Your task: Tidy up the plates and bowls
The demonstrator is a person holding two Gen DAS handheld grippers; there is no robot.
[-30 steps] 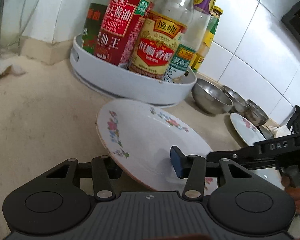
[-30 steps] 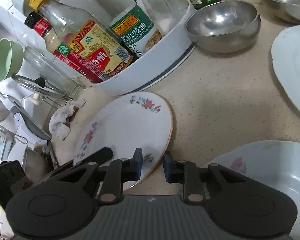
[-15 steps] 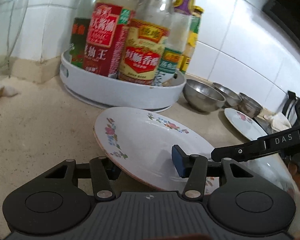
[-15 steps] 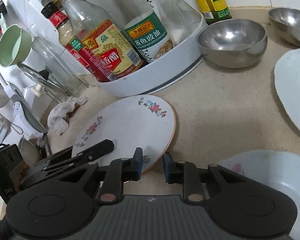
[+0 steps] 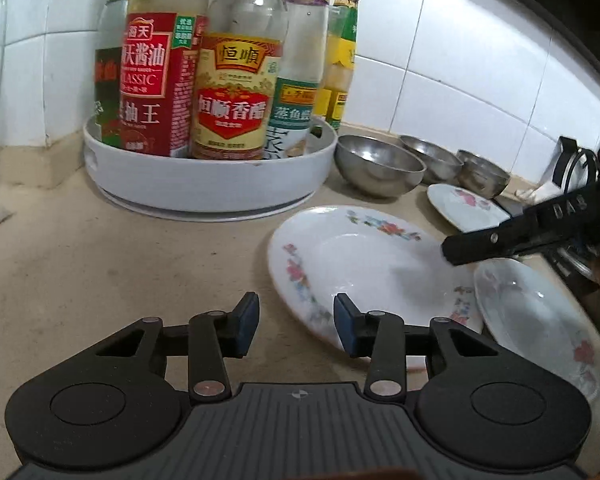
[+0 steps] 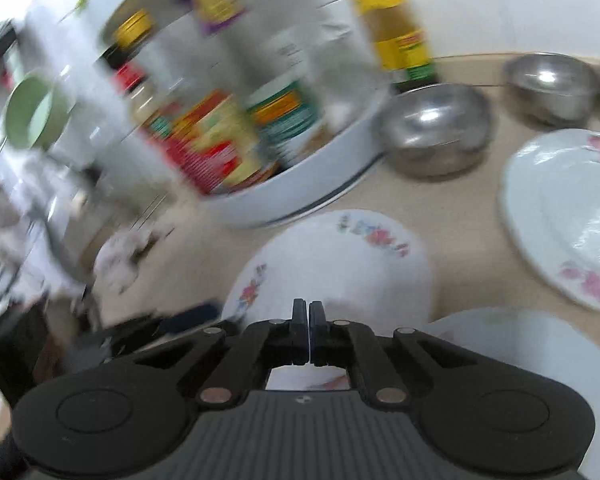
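A white floral plate [image 5: 364, 268] lies on the beige counter, also in the right wrist view [image 6: 340, 264]. My left gripper [image 5: 296, 326] is open and empty, just left of the plate's near rim. My right gripper [image 6: 308, 332] is shut over the plate's near edge; it shows in the left wrist view as a black finger [image 5: 496, 240] above the plate's right side. Two more floral plates lie nearby [image 5: 536, 320] [image 5: 464, 208]. Three steel bowls [image 5: 376, 164] stand in a row by the wall.
A white turntable tray [image 5: 208, 184] full of sauce bottles stands close behind the plate. A white tiled wall runs behind it. A green cup [image 6: 32, 112] and a crumpled cloth [image 6: 128, 252] are at the left. The right wrist view is blurred.
My left gripper let go of the floral plate, opened and drew back to its left. My right gripper closed at the plate's near edge and is moving fast.
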